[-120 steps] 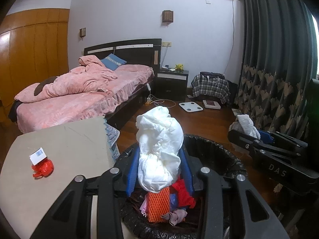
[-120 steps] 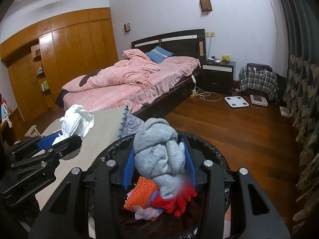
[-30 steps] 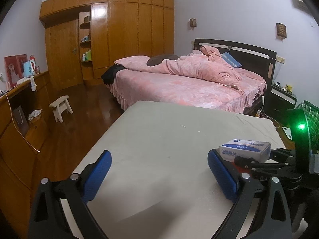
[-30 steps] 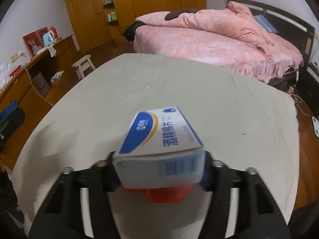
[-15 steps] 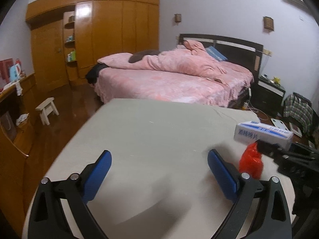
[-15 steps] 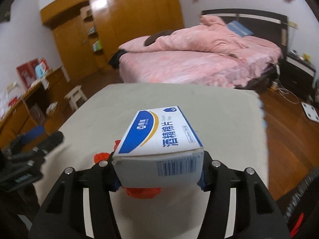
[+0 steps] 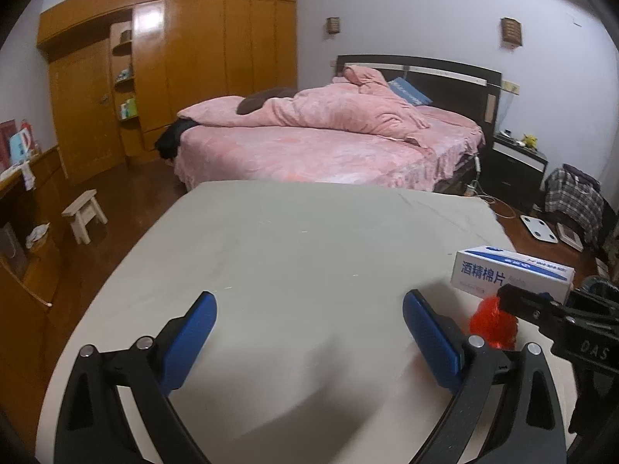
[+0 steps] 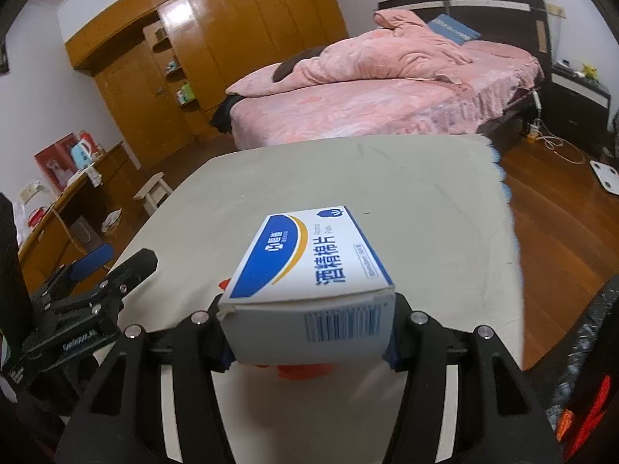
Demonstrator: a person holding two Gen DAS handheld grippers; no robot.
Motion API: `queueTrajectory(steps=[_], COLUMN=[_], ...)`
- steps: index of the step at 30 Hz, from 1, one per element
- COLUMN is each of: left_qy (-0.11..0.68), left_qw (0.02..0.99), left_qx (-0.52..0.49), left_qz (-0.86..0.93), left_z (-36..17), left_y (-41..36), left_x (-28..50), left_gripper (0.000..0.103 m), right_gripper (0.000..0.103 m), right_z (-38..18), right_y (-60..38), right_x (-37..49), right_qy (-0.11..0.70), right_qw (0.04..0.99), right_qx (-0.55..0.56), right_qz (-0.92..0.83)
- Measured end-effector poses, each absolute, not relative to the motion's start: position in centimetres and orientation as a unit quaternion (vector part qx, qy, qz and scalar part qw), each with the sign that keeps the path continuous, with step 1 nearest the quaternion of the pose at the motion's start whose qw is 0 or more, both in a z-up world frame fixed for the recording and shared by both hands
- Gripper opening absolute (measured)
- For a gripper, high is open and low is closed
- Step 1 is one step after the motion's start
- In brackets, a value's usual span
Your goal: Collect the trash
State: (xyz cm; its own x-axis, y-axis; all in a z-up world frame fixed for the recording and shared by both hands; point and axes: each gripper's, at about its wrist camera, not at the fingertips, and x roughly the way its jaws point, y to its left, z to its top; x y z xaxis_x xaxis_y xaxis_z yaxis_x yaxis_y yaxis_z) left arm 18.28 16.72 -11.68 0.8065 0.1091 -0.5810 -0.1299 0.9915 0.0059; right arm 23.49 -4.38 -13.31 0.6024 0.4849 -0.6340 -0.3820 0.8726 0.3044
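Left wrist view: left gripper (image 7: 309, 321) hovers over the near part of the table (image 7: 301, 255), blue pads (image 7: 191, 328) spread wide, nothing between them. Grey-beige cloth covers the table. At the right edge of the table sits the white-and-blue box (image 7: 510, 276) with Chinese print, clamped by the black fingers of the right gripper (image 7: 514, 299). Red mesh scrap (image 7: 493, 323) hangs directly under the box, just beside the left gripper's right pad; cannot tell if it touches the table. Beyond the far edge: pink bed (image 7: 329, 143), wooden wardrobe (image 7: 185, 65), small stool (image 7: 83, 212) on the wood floor, white scale (image 7: 539, 228) far right.

Right wrist view: right gripper (image 8: 307, 338) closed on the white-and-blue box (image 8: 309, 290), gripped across its short barcode end, box lying flat and pointing toward the far edge of the table (image 8: 425, 208). Red mesh scrap (image 8: 305, 369) peeks out below the box, mostly hidden. Left gripper (image 8: 116, 266) shows at the left edge of the table, one blue pad visible, its spread unclear from here. Black bin liner (image 8: 595, 348) at the right margin, past the table's right edge. Pink bed (image 8: 387, 92) and wardrobe (image 8: 232, 38) behind.
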Motion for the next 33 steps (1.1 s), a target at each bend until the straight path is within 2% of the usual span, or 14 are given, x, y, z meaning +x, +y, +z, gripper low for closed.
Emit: queueTrajectory(steps=[3, 8, 11, 24, 33], left_qy=[0.307, 0.306, 0.306, 0.316, 0.305], left_qw=[0.949, 0.948, 0.947, 0.946, 0.952], left_qx=[-0.023, -0.032, -0.034, -0.030, -0.028], left_qz=[0.076, 0.086, 0.085, 0.065, 0.018], left_z=[-11.7, -11.7, -11.8, -12.5, -11.4], left_y=[18.0, 19.1, 19.3, 17.6, 14.0], left_x=[17.8, 16.8, 16.3, 14.9, 15.1], left_gripper=[0.095, 0.095, 0.095, 0.095, 0.094], right_gripper=[0.056, 0.084, 0.090, 0.091, 0.091], right_z=[-13.4, -13.0, -12.6, -14.4, -12.8], right_y=[-3.2, -1.6, -1.7, -4.4, -7.9], right_x=[23.1, 21.9, 21.2, 19.0, 20.0], right_qy=[0.378, 0.374, 0.372, 0.388, 0.362], right_qw=[0.888, 0.886, 0.888, 0.893, 0.915], right_qx=[0.061, 0.036, 0.030, 0.031, 0.046], right_qz=[0.256, 0.272, 0.270, 0.226, 0.170])
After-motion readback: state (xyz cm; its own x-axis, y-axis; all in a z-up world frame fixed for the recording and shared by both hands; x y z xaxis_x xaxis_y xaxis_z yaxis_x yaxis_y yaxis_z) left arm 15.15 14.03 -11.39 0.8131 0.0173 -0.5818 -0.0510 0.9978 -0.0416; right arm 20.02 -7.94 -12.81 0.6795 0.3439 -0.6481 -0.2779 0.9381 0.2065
